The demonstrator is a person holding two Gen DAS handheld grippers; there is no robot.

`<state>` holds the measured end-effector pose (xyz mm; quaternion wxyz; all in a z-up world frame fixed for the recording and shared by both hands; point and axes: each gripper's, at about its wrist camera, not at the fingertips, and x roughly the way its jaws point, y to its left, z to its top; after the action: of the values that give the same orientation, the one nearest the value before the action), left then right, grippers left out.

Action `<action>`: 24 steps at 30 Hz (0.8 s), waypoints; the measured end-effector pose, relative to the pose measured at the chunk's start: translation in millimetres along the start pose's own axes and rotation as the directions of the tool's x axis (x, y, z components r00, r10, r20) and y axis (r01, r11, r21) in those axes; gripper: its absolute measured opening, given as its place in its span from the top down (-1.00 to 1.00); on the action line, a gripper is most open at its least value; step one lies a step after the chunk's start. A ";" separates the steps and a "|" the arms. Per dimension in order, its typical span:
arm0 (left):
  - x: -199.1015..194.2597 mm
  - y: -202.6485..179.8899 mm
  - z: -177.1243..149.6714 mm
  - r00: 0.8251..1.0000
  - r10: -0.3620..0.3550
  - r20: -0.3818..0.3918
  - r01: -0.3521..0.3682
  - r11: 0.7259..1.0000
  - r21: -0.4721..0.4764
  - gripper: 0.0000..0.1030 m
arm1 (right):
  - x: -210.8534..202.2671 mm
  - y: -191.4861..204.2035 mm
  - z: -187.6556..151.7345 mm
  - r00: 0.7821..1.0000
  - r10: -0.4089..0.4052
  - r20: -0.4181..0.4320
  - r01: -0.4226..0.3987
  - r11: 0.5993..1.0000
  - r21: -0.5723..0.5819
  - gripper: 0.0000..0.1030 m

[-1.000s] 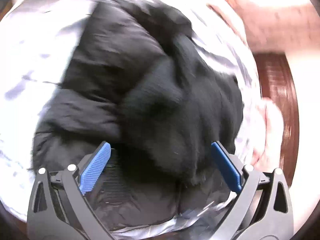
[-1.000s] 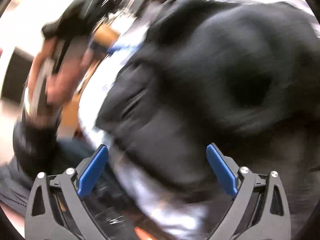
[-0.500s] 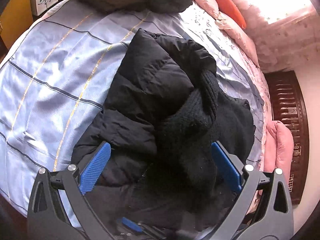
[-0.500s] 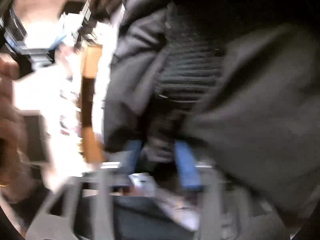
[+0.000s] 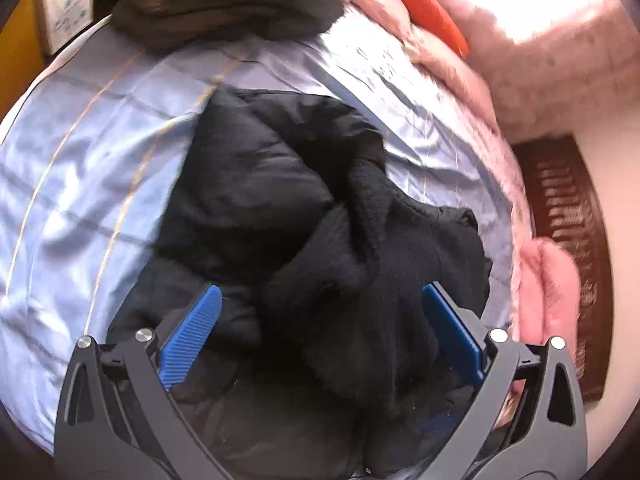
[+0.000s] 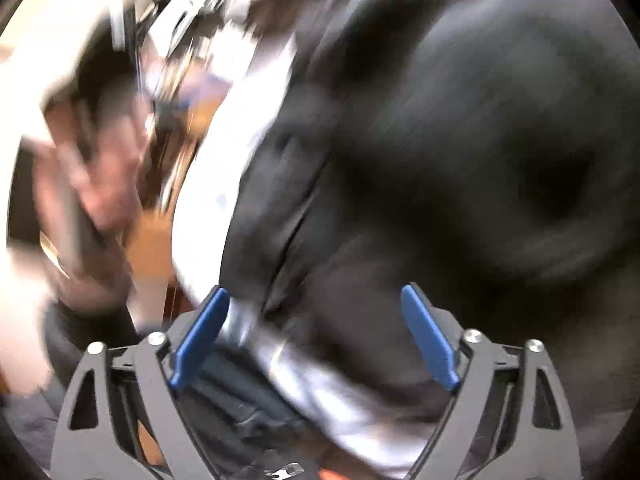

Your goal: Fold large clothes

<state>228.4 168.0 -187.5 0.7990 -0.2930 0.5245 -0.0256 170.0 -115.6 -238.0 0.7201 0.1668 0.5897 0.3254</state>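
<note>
Left wrist view is fairly sharp: the left tool (image 5: pixel 320 334) stands wide, its blue pads either side of a crumpled black jacket (image 5: pixel 280 216) heaped on the pale blue bedsheet (image 5: pixel 80 184), gripping nothing; a knitted black collar (image 5: pixel 376 208) rises from the heap; bare sheet lies open to the left and beyond the jacket, while the bed's edge runs close on the right beside a pink blanket (image 5: pixel 548 292) and a dark wooden frame (image 5: pixel 568 208); a brown garment pile (image 5: pixel 224 4) and an orange carrot toy (image 5: pixel 436 16) sit at the far end.
Right wrist view is badly blurred; the right tool (image 6: pixel 314 334) is also wide and holds nothing; the jacket (image 6: pixel 480 140) fills its right side, a strip of sheet (image 6: pixel 224 184) runs along the bed's edge, and a hand (image 6: pixel 92 184) shows at left.
</note>
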 end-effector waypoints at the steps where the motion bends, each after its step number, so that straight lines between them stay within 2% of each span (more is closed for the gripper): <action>1: 5.9 -11.3 11.1 1.000 0.002 -0.001 -0.002 1.000 0.023 -0.96 | -28.6 -21.7 21.1 0.998 -0.022 0.057 0.020 0.999 0.043 -0.86; 2: 10.2 -19.6 19.5 1.000 0.007 -0.002 -0.007 0.999 0.038 -0.96 | -57.3 -45.3 50.5 0.988 -0.082 0.133 0.071 0.993 0.092 -0.86; 4: 22.2 -35.9 38.0 1.000 0.024 0.004 -0.024 0.998 0.059 -0.96 | -88.1 -78.3 89.7 0.958 -0.184 0.221 0.147 0.974 0.173 -0.86; 5: 29.8 -43.0 46.4 0.999 0.033 0.014 -0.034 0.997 0.070 -0.96 | -97.2 -99.4 116.6 0.942 -0.232 0.242 0.177 0.957 0.228 -0.86; 6: 41.9 -50.3 56.0 0.999 0.047 0.027 -0.049 0.996 0.080 -0.96 | -96.5 -110.8 135.0 0.938 -0.257 0.233 0.197 0.948 0.250 -0.86; 8: 66.1 -56.1 67.1 0.998 0.062 0.009 -0.062 0.995 0.072 -0.96 | -81.3 -141.6 175.6 0.933 -0.312 0.179 0.251 0.921 0.297 -0.86; 11: 120.9 -62.8 82.8 0.992 0.049 -0.115 -0.044 0.998 0.046 -0.96 | -50.1 -177.6 210.9 0.931 -0.359 0.071 0.315 0.886 0.340 -0.86; 12: 133.2 -64.7 86.1 0.988 0.053 -0.142 -0.046 0.998 0.049 -0.96 | -34.4 -192.5 221.9 0.937 -0.348 0.034 0.313 0.878 0.364 -0.86; 14: 158.2 -68.3 92.1 0.979 0.112 -0.169 -0.101 0.992 0.075 -0.96 | -7.1 -204.9 240.4 0.960 -0.279 -0.030 0.269 0.884 0.382 -0.86; 16: 175.4 -66.2 93.5 0.967 0.171 -0.192 -0.156 0.984 0.087 -0.95 | 18.3 -214.7 243.0 0.962 -0.255 -0.096 0.272 0.891 0.363 -0.86; 17: 181.7 -62.7 93.8 0.962 0.186 -0.199 -0.174 0.982 0.078 -0.87 | 29.3 -216.1 246.0 0.955 -0.269 -0.123 0.296 0.889 0.350 -0.85; 18: 185.1 -59.7 93.7 0.963 0.186 -0.194 -0.175 0.982 0.069 -0.59 | 34.9 -217.5 252.1 0.954 -0.272 -0.125 0.299 0.888 0.350 -0.81; 19: 187.7 -57.3 92.6 0.965 0.172 -0.196 -0.163 0.985 0.063 -0.34 | 38.4 -217.2 253.3 0.958 -0.261 -0.117 0.286 0.893 0.348 -0.45; 20: 189.0 -55.5 91.9 0.968 0.146 -0.205 -0.137 0.989 0.055 0.08 | 36.4 -214.7 252.7 0.957 -0.265 -0.120 0.291 0.895 0.339 -0.13; 21: 187.6 -54.1 91.5 0.969 0.133 -0.209 -0.126 0.991 0.045 0.26 | 38.7 -209.0 254.0 0.952 -0.287 -0.111 0.307 0.895 0.324 -0.04; 23: 180.3 -51.2 92.4 0.974 0.106 -0.200 -0.102 0.994 0.027 0.43 | 31.3 -196.9 249.5 0.955 -0.293 -0.049 0.294 0.904 0.309 0.35; 24: 172.3 -49.9 93.5 0.980 0.073 -0.187 -0.073 0.997 0.008 0.47 | 30.6 -189.9 248.4 0.959 -0.284 -0.022 0.276 0.908 0.315 0.42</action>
<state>398.7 108.1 -278.6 0.7468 -0.2691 0.6077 -0.0240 462.4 -198.7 -317.3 0.7305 0.1973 0.6430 0.1183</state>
